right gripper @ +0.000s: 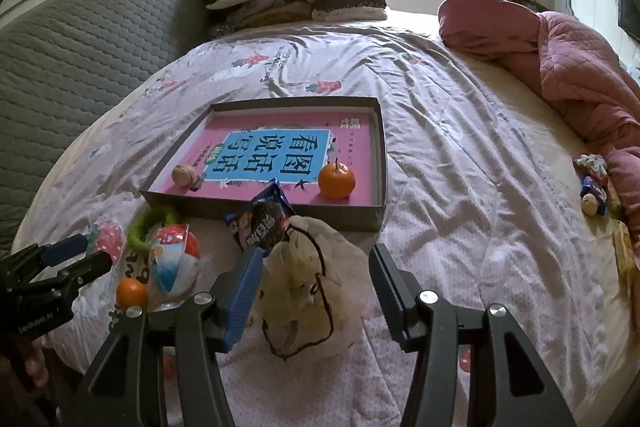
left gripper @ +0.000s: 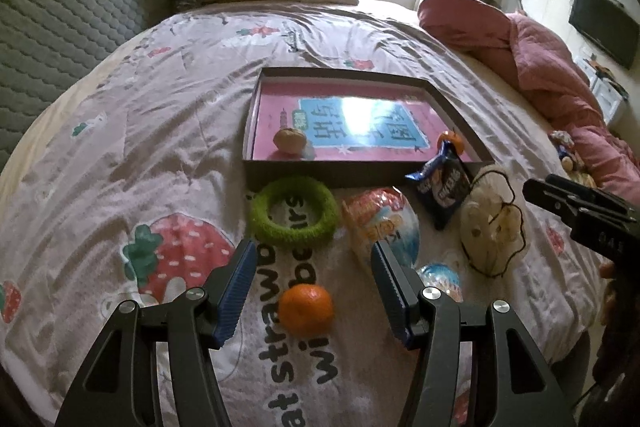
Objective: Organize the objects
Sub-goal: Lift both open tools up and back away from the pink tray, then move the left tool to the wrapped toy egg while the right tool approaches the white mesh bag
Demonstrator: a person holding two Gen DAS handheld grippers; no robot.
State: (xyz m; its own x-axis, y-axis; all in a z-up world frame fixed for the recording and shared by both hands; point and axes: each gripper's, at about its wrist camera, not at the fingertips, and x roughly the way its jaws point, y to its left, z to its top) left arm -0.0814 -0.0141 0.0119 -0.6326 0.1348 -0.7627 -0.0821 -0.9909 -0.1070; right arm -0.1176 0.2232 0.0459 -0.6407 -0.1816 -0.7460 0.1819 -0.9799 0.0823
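Lying beside fuzzy green ring (left gripper: 293, 213): smooth round orange (left gripper: 306, 309).

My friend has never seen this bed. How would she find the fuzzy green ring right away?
Look for the flat box with the pink book inside, in the middle of the bed. The fuzzy green ring lies on the quilt just outside its near wall, beside a shiny snack bag. It is the only green thing with a hole.

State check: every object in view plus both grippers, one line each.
left gripper: open, empty, above orange on bed
right gripper: open, around mesh pouch, not gripping
box: open, holds walnut and second orange
snack packet: leaning on box front
green ring: flat on bed
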